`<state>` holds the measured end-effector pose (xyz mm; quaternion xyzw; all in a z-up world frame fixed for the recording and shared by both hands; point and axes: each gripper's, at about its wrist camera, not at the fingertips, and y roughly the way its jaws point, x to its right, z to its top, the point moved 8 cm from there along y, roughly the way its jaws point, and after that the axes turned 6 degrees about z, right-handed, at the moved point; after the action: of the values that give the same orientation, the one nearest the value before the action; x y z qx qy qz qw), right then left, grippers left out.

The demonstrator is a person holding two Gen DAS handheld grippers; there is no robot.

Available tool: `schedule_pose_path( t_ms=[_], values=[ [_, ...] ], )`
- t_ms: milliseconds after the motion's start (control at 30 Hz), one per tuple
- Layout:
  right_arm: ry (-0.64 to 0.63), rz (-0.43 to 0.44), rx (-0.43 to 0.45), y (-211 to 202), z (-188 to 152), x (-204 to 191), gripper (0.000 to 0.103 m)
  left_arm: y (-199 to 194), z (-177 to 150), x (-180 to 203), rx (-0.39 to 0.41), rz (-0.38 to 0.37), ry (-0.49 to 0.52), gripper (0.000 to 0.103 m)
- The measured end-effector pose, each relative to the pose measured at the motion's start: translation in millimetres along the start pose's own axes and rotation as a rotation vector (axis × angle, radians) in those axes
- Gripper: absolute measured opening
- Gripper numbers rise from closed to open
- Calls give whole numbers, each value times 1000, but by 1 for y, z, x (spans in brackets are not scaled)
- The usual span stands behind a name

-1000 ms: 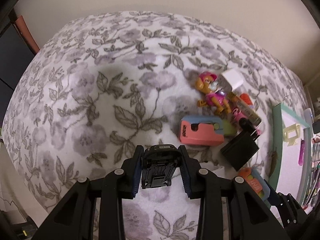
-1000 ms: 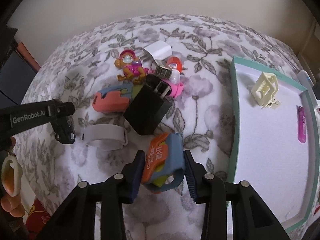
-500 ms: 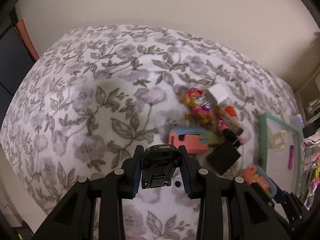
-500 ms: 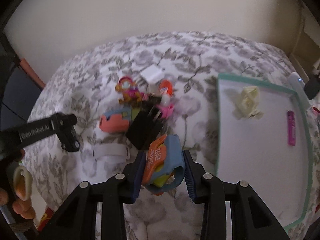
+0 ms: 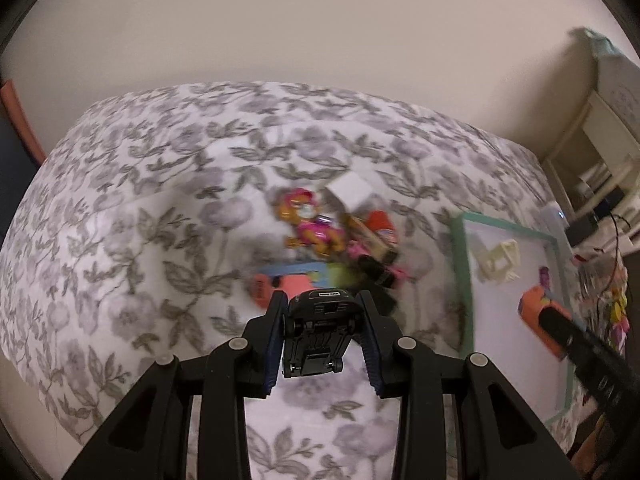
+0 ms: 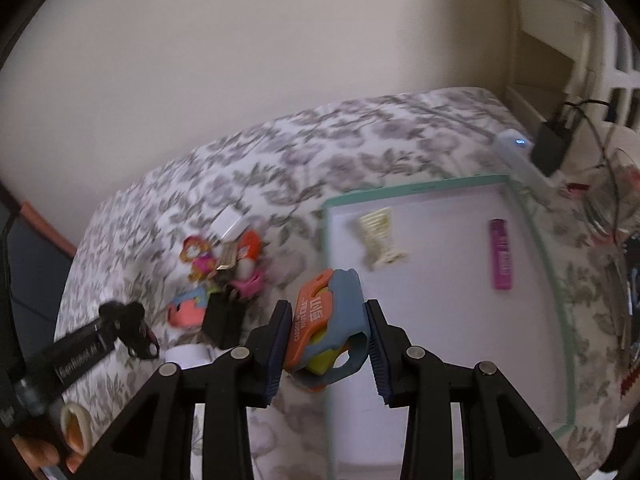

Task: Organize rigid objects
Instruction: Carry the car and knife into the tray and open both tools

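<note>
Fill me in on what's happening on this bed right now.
A person is sorting small toys and gadgets off a floral bedspread into a green-rimmed tray. The left claw grips a black toy car; the right claw grips an orange and blue carrot-shaped knife, held over the tray's near edge. A cream hair clip and a pink tube already lie in the tray. More items remain piled on the bed.

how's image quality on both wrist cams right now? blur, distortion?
Left wrist view: the floral cloth and toy pile are motion-smeared, while the left gripper and its black toy car stay sharp; strong fisheye bowing, dark corner vignette. Right wrist view: same smear on the tray and its pink tube; the right gripper and the orange-blue cutter are crisp. Lighting dim and soft, no glare.
</note>
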<state>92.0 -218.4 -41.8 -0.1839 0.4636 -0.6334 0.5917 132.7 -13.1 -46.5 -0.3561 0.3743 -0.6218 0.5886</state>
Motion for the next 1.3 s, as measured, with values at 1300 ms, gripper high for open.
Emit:
schedule_pose_path(
  t_ms=[1300],
  values=[
    [233,-148,-145,24,-13,150,39,46,-55,221,-161,-35,393,36]
  ],
)
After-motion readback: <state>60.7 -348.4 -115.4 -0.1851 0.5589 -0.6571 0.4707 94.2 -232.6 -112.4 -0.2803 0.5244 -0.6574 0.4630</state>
